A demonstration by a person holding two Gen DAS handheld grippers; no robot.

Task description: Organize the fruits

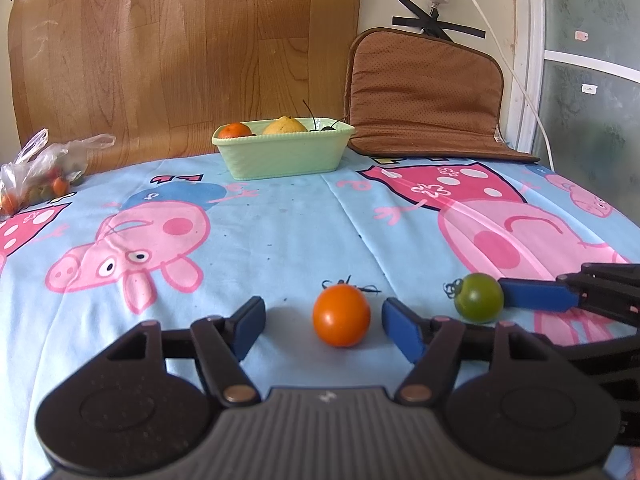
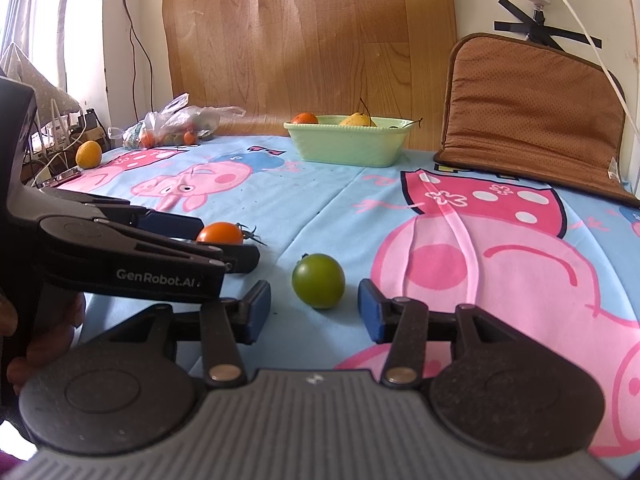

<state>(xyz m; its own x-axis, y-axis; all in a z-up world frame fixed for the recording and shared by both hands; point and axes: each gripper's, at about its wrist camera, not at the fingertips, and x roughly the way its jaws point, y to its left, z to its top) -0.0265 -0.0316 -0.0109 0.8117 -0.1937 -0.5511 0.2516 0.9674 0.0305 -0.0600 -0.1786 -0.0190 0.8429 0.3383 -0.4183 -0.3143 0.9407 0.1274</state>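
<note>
Bag (image 2: 176, 124), cushion (image 2: 532, 112) probably behind fruit.

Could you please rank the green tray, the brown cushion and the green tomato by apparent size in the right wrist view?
1. brown cushion
2. green tray
3. green tomato, though nearness inflates it

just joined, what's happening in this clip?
A person holds two grippers over a cartoon-print cloth. The left gripper is open around an orange tomato; the right gripper is open around a green tomato. Neither is gripped yet. A green tub at the back already holds fruit.
</note>
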